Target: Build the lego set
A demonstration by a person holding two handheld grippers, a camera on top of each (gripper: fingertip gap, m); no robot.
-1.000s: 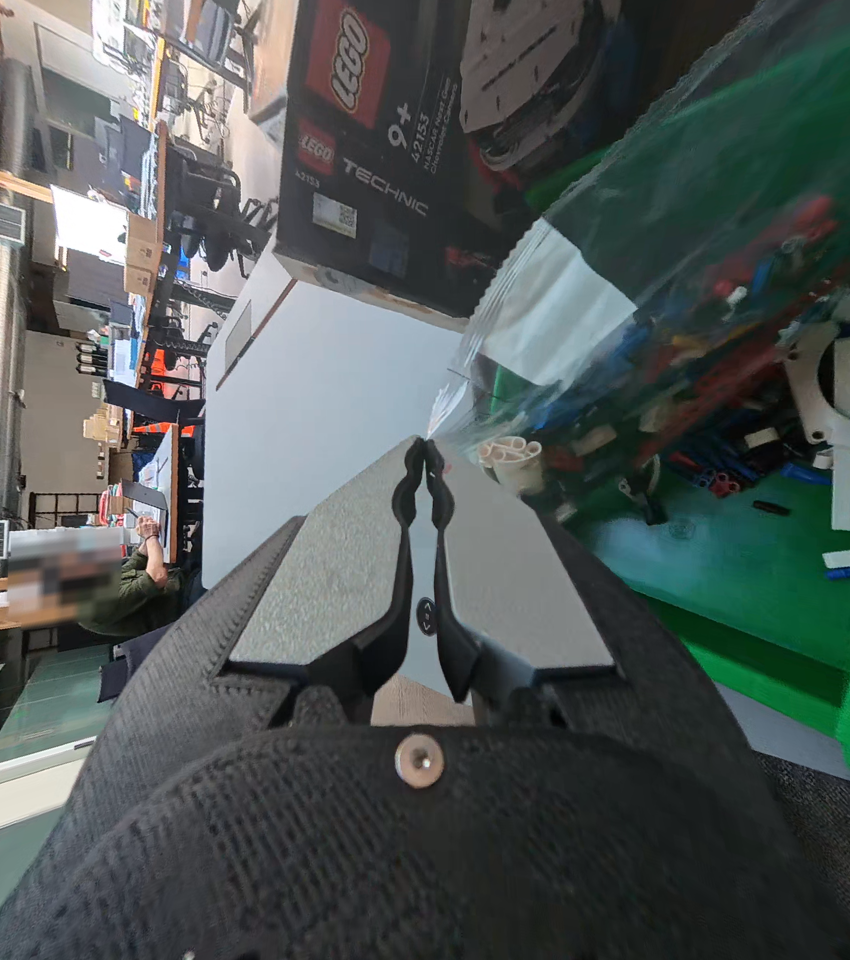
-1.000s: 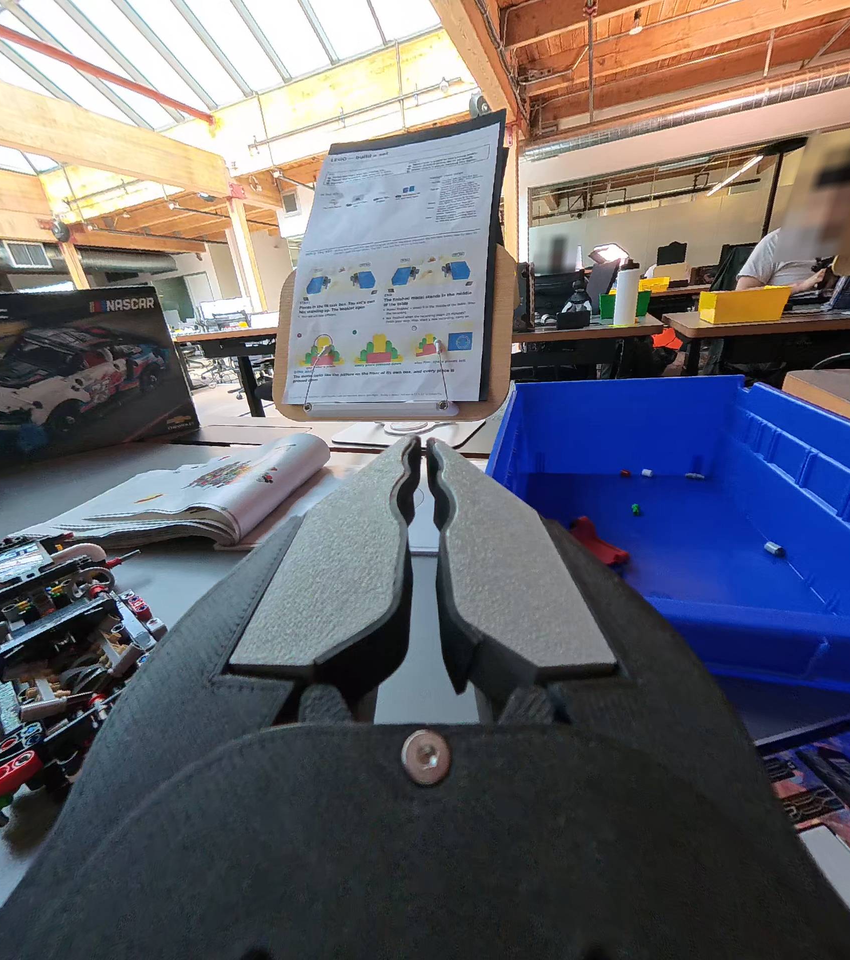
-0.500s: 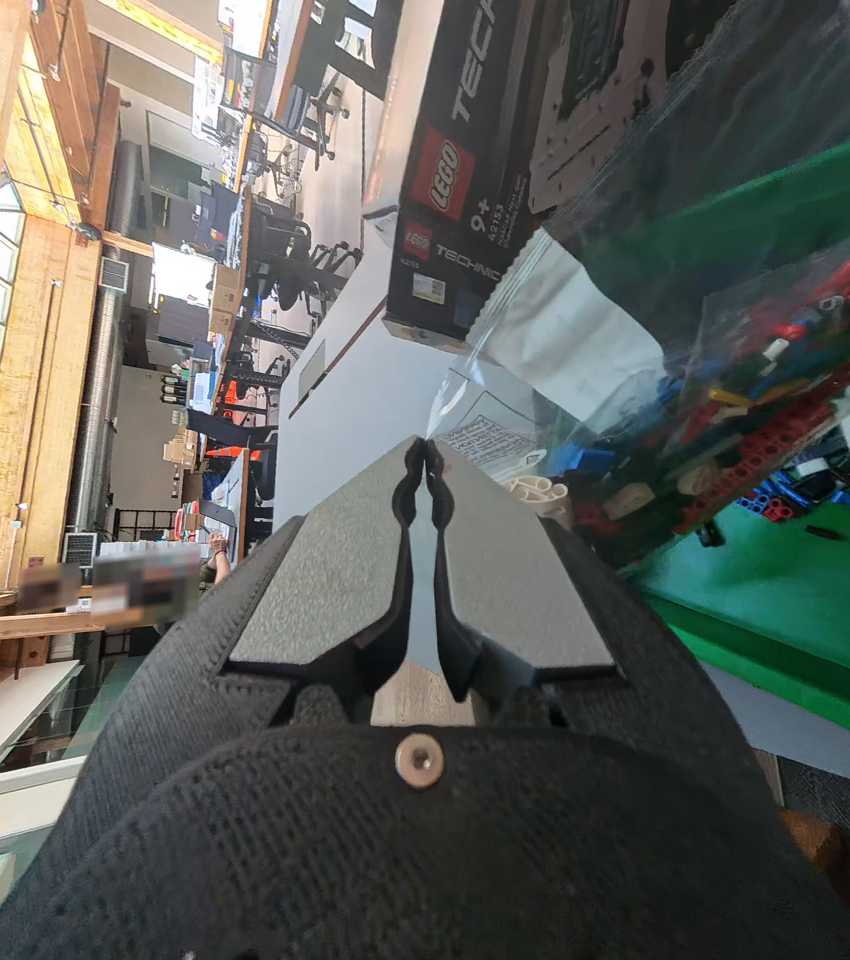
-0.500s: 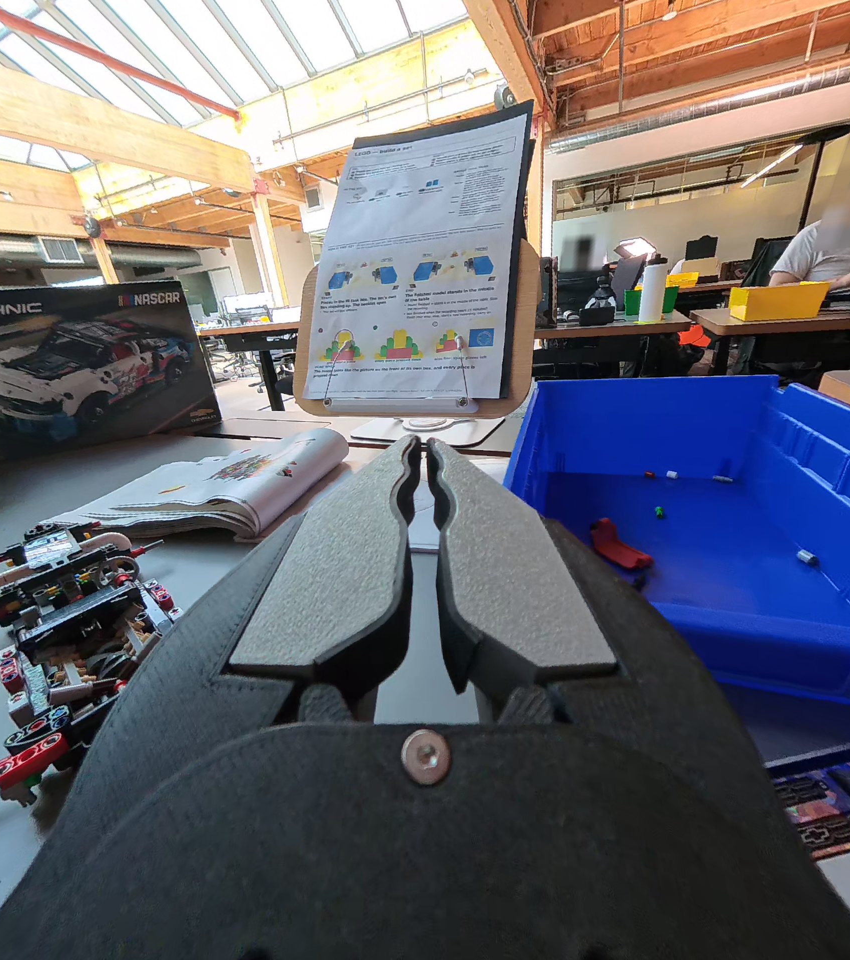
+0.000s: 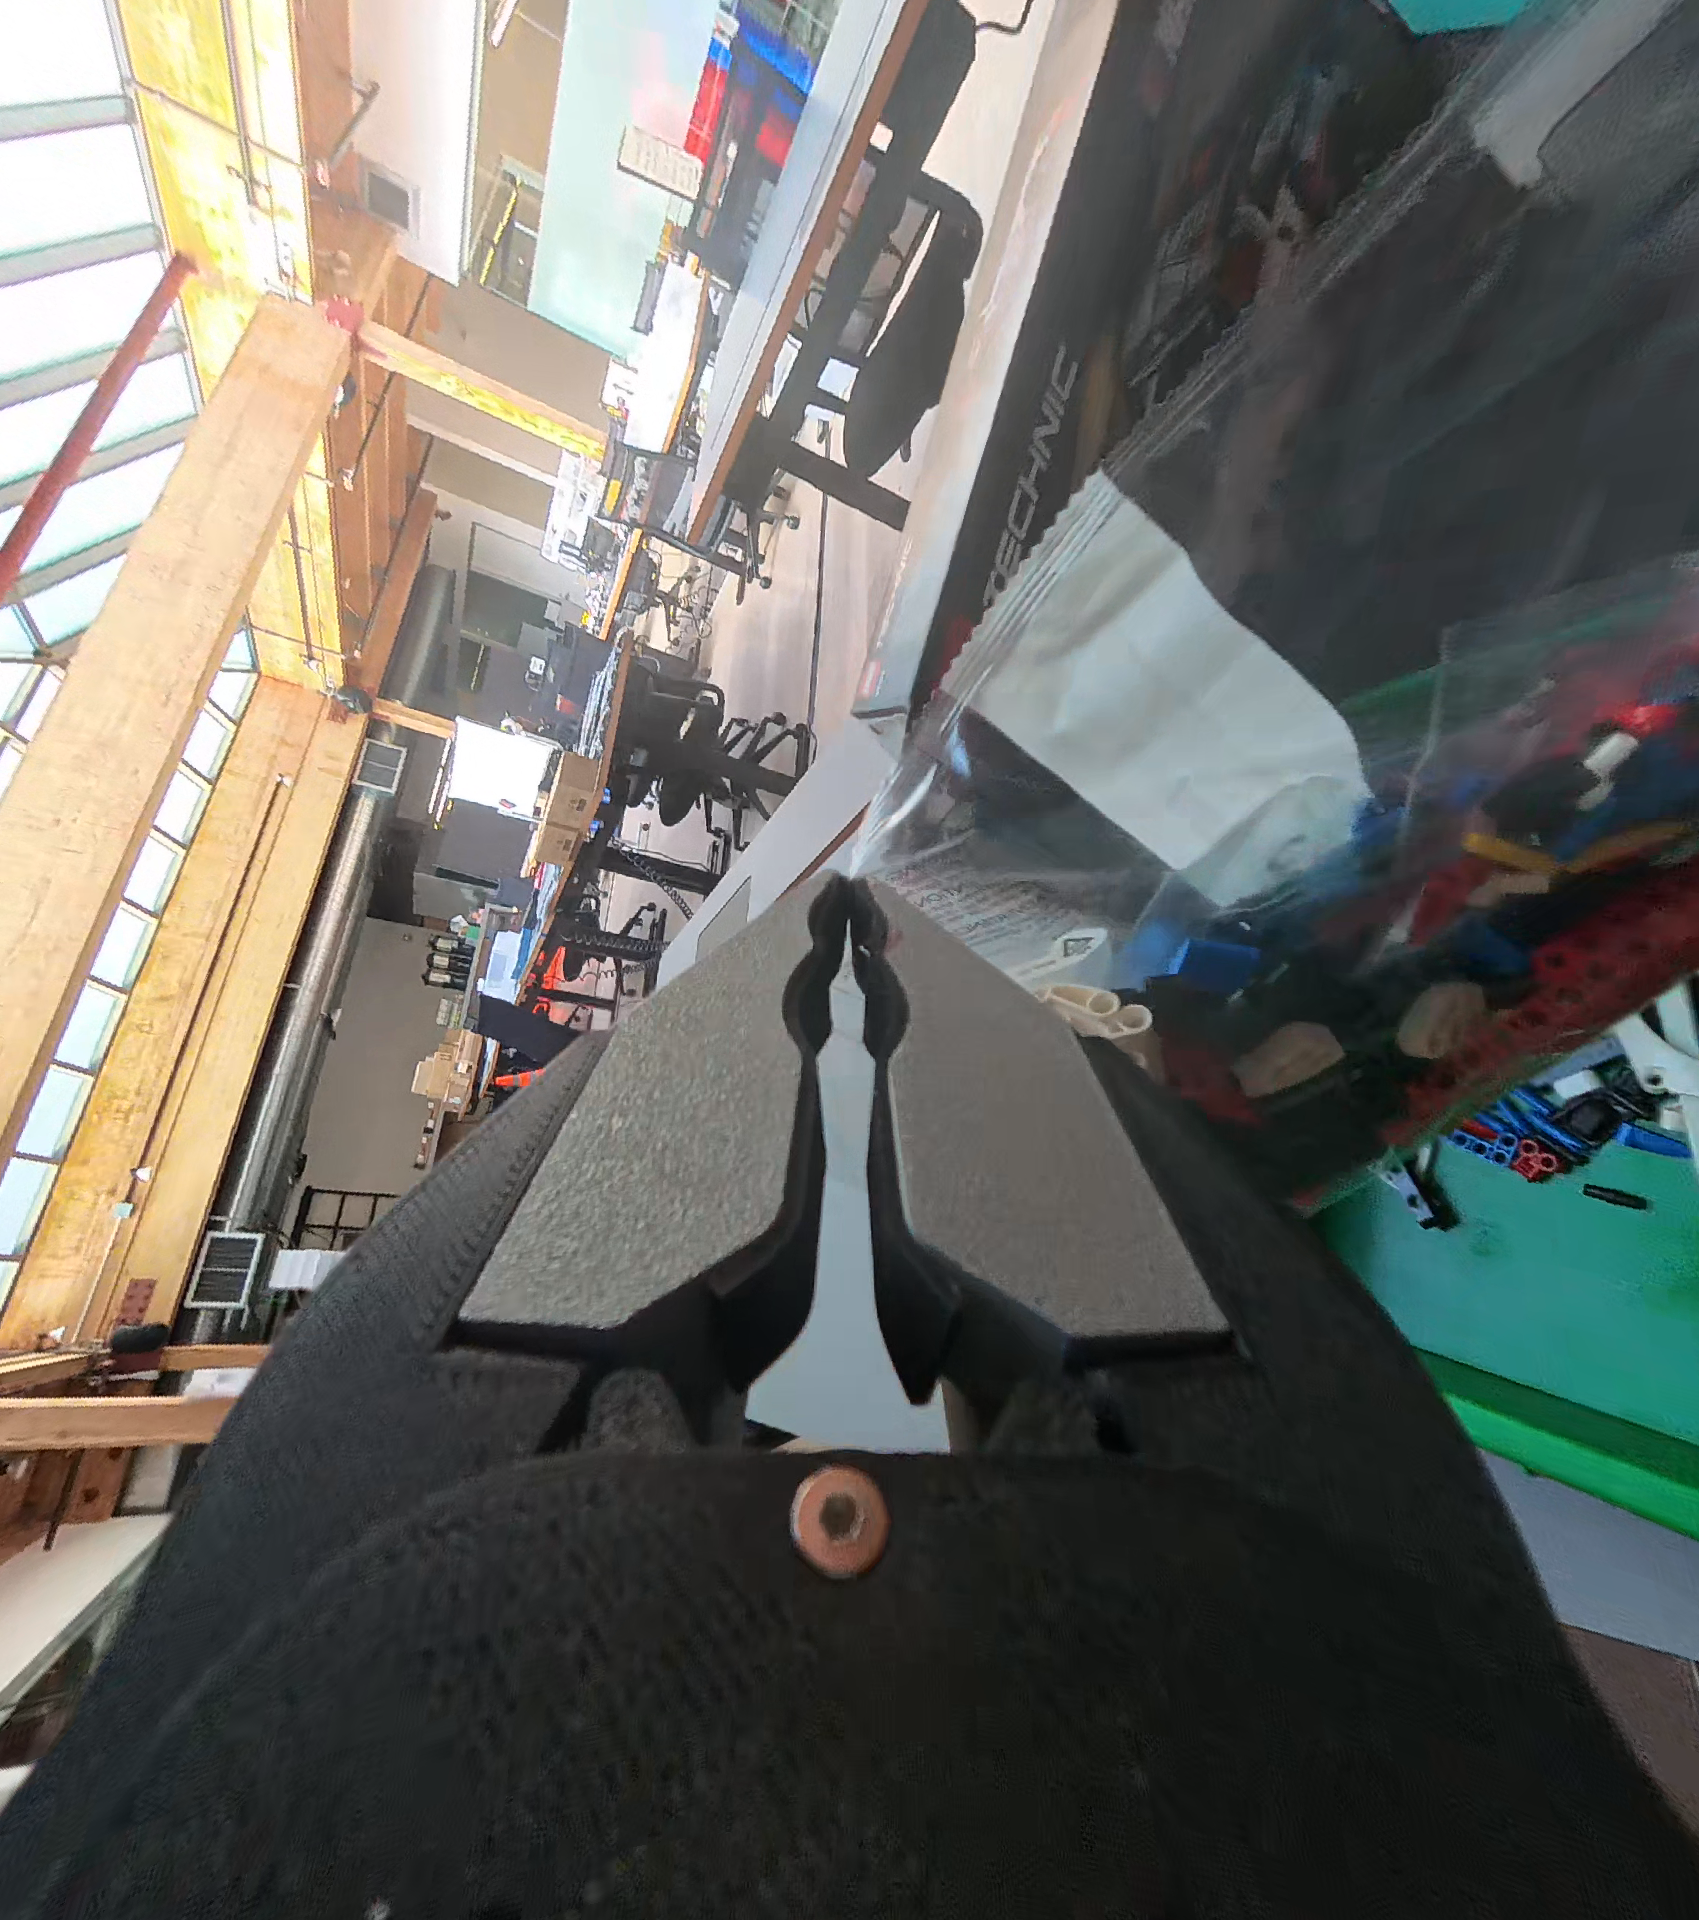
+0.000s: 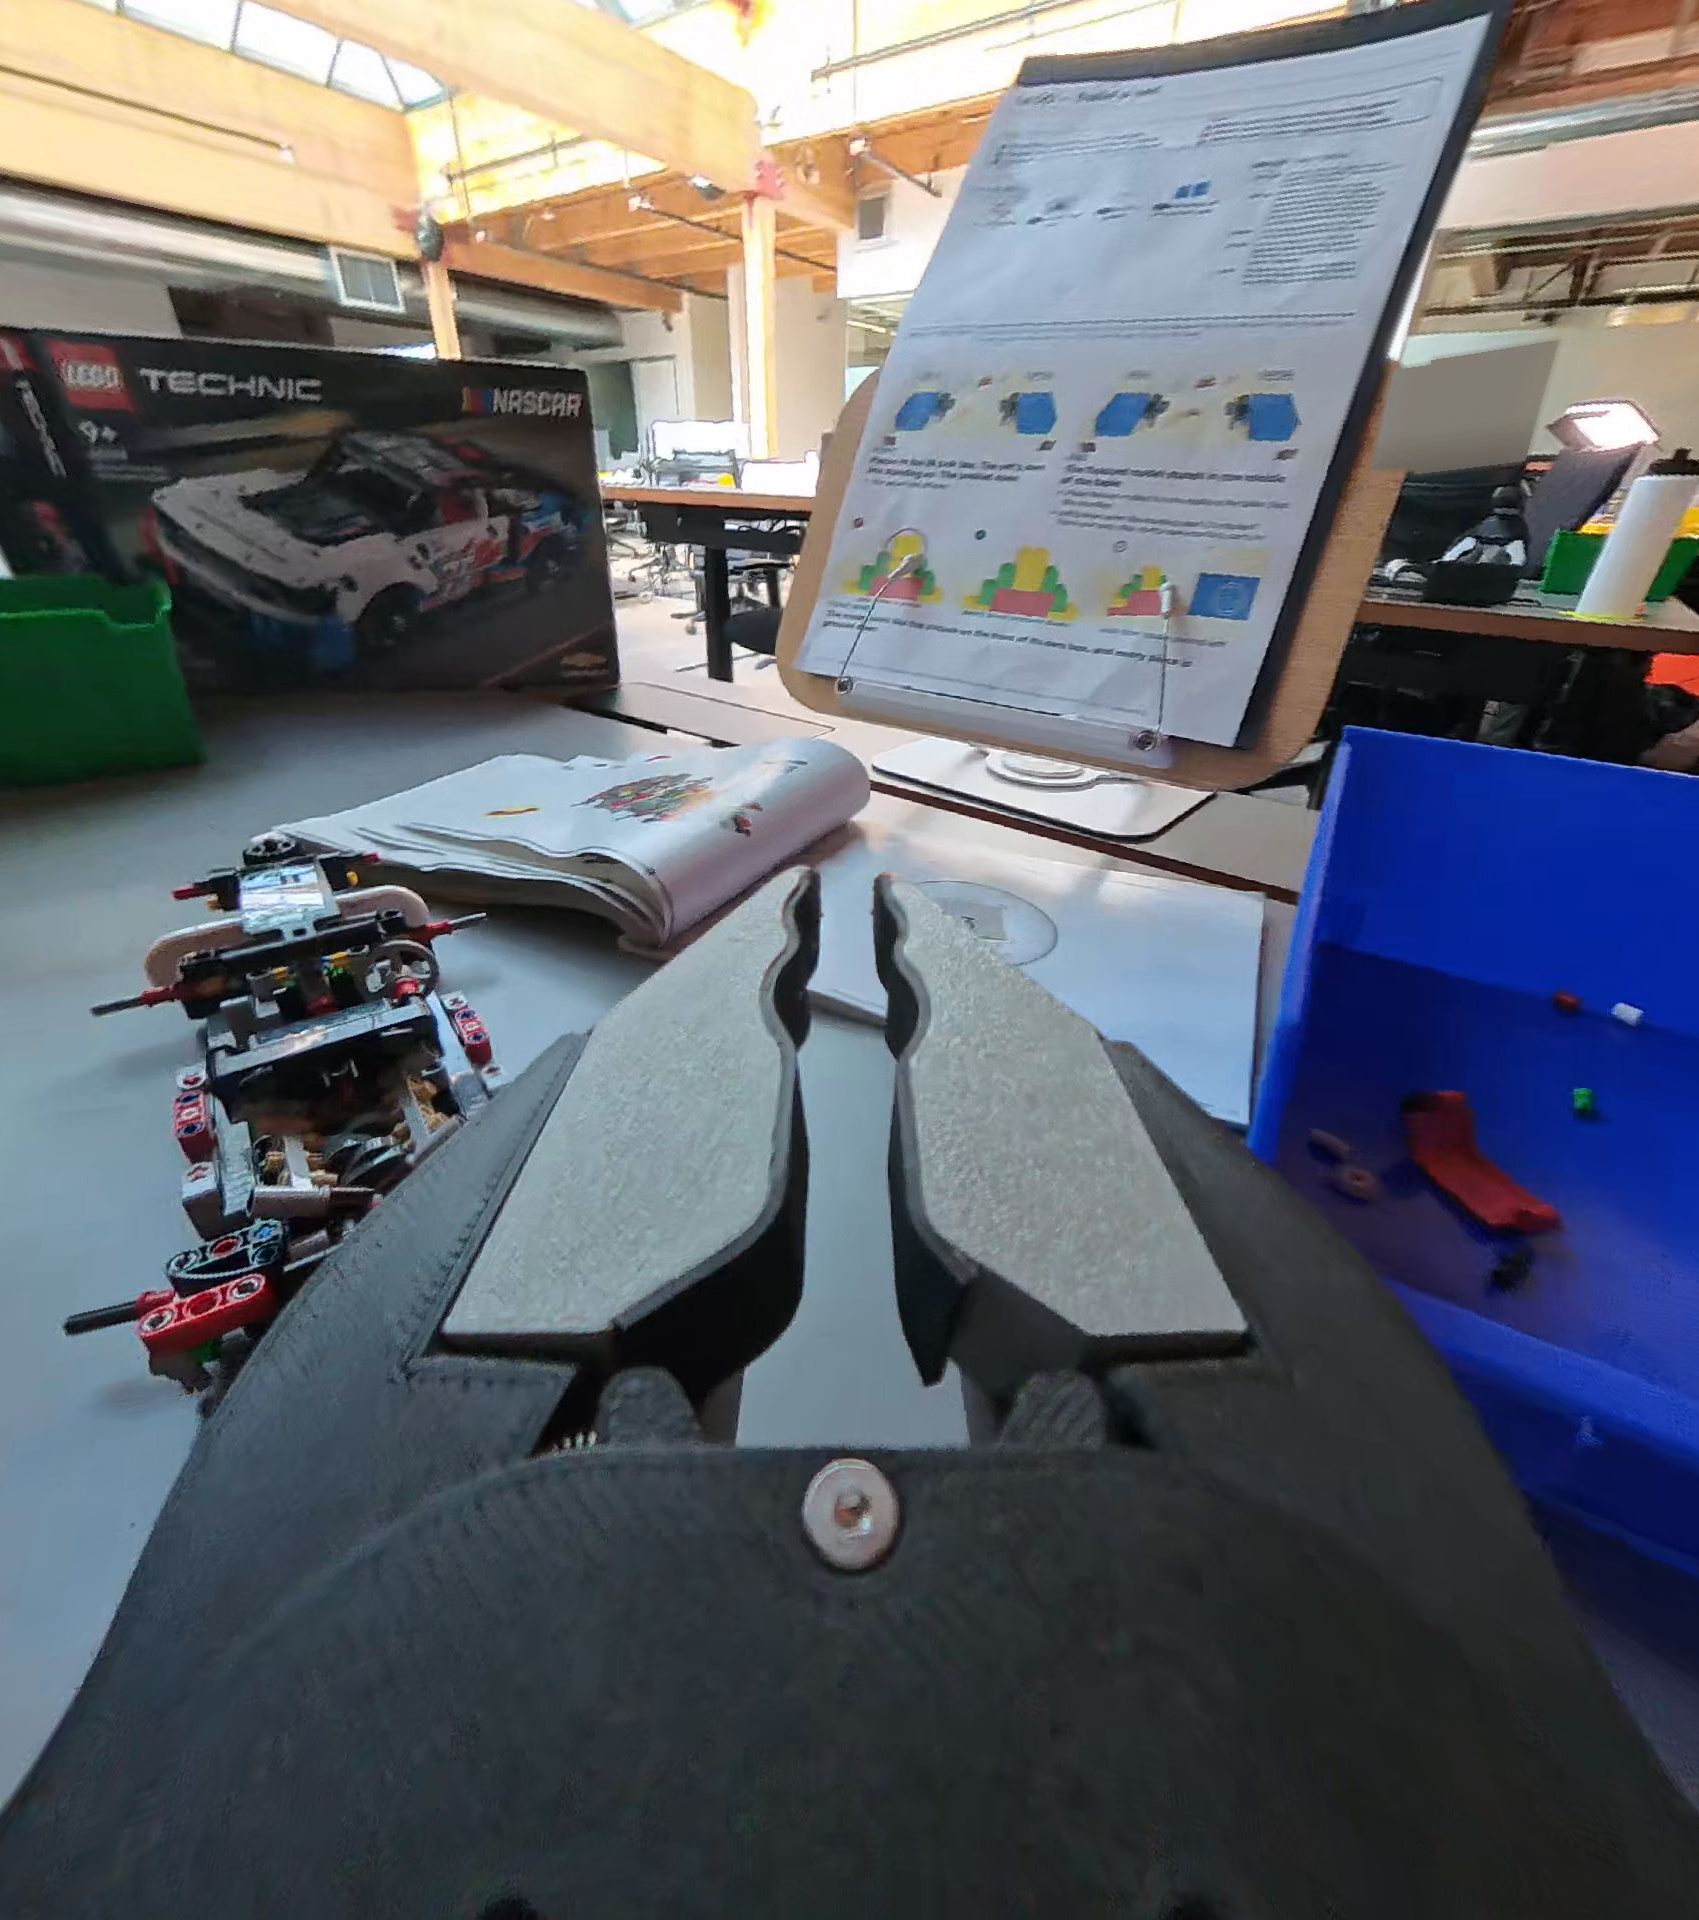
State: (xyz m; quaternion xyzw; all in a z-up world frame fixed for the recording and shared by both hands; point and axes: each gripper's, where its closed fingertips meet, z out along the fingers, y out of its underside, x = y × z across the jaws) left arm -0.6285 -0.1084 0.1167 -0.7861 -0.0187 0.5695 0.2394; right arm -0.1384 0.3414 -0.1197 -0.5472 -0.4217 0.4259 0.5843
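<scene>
My left hand-held gripper (image 5: 850, 902) is closed, pinching the corner of a clear plastic bag (image 5: 1188, 727) of small bricks at frame centre. The bag is soft, slippery and sagging under its load; the corner seam is the sound hold. My right hand-held gripper (image 6: 842, 896) stands narrowly parted, empty, above the surface (image 6: 14, 1039), between the partly built model car (image 6: 305, 1049) at lower left and the blue bin (image 6: 1551, 862) at right.
</scene>
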